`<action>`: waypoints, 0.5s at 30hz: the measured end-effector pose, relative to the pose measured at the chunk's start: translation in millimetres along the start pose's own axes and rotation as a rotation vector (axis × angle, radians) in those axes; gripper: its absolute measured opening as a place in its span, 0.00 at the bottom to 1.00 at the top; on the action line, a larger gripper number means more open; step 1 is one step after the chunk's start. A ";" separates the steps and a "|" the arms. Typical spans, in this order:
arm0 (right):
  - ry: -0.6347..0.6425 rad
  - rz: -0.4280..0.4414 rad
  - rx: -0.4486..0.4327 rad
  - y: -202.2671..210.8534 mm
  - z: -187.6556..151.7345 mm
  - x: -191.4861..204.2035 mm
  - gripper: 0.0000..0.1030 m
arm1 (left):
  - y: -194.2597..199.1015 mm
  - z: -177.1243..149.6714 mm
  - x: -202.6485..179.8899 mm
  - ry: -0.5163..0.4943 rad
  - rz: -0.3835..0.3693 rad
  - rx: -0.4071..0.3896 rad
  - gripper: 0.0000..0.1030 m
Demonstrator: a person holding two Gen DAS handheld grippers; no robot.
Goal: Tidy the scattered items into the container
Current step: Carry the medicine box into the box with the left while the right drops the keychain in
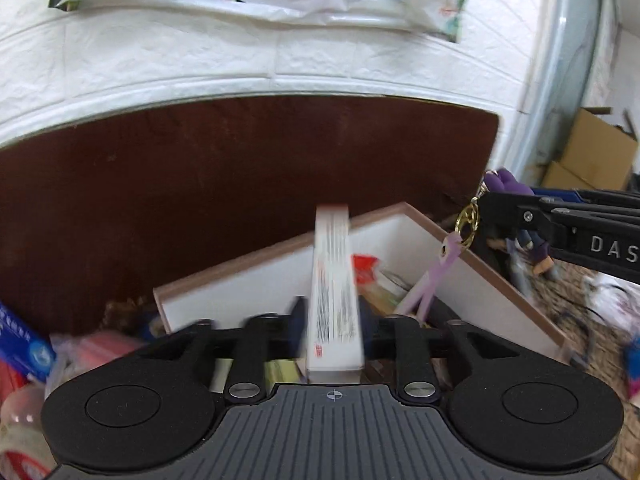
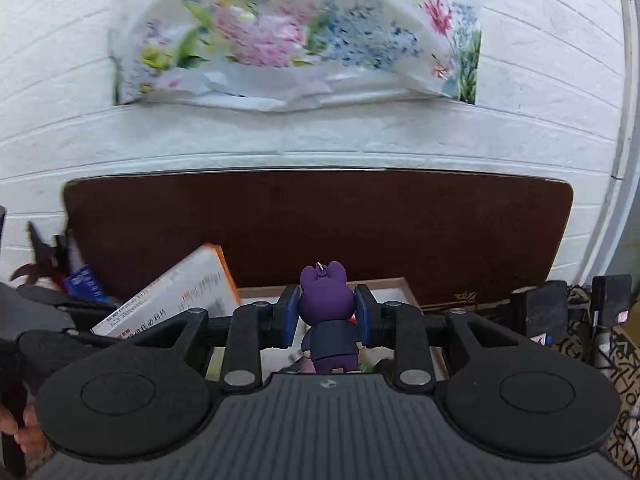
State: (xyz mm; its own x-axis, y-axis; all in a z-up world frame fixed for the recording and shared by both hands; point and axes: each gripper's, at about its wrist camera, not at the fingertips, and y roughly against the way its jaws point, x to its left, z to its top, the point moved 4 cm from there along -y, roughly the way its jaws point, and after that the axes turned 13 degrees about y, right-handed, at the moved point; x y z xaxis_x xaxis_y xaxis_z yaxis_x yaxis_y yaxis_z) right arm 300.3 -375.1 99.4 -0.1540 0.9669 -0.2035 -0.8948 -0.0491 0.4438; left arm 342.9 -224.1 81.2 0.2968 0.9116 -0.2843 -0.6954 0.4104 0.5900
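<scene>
White brick-pattern wall (image 2: pixel 360 136) fills the background, with a flowered plastic bag (image 2: pixel 296 40) hanging on it. Below it, a dark brown board (image 1: pixel 240 176) stands along the back of the work surface. Cardboard boxes (image 1: pixel 592 156) sit off to the right in my left camera.

Container (image 1: pixel 256 280): a shallow white tray with a brown rim, set at an angle below both tools. Loose things already lie inside it, among them something red; too blurred to name.

Left gripper (image 1: pixel 334 320): a white box (image 1: pixel 334 288) with printed text stands between my jaws, long side running away from the camera, over the container. The frame is smeared, so I cannot tell whether the pads press on it or stand clear. From the right camera the same box leans tilted, orange edge up, at the container's left side.

Right gripper (image 2: pixel 326 314): jaws closed on a purple bunny keychain figure (image 2: pixel 326 312), blue pads against its sides, seen from behind, ears up. In the left camera its gold ring (image 1: pixel 468 220) and a lilac strap (image 1: pixel 432 280) dangle over the container's right rim.

Clutter at left edge: a blue packet (image 1: pixel 24 344), a tape roll (image 1: pixel 16 440), something pink.
</scene>
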 end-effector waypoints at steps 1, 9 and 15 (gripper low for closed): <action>-0.006 -0.009 0.009 -11.6 -0.6 -3.4 0.32 | -6.1 0.7 2.6 0.011 0.017 -0.012 0.90; 0.022 -0.013 0.134 -65.5 -45.1 0.8 0.73 | -28.2 -24.5 22.4 -0.002 0.084 0.024 0.98; 0.062 -0.026 0.218 -62.0 -74.8 9.8 0.86 | -19.3 -41.4 14.3 -0.123 0.130 -0.005 0.99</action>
State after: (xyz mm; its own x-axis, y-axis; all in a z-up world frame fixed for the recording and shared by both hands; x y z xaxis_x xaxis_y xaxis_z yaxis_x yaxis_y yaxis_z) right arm 322.9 -381.3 4.7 -0.1631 0.9496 -0.2677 -0.7879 0.0380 0.6146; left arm 333.5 -220.0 34.4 0.2816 0.9531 -0.1113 -0.7363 0.2890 0.6118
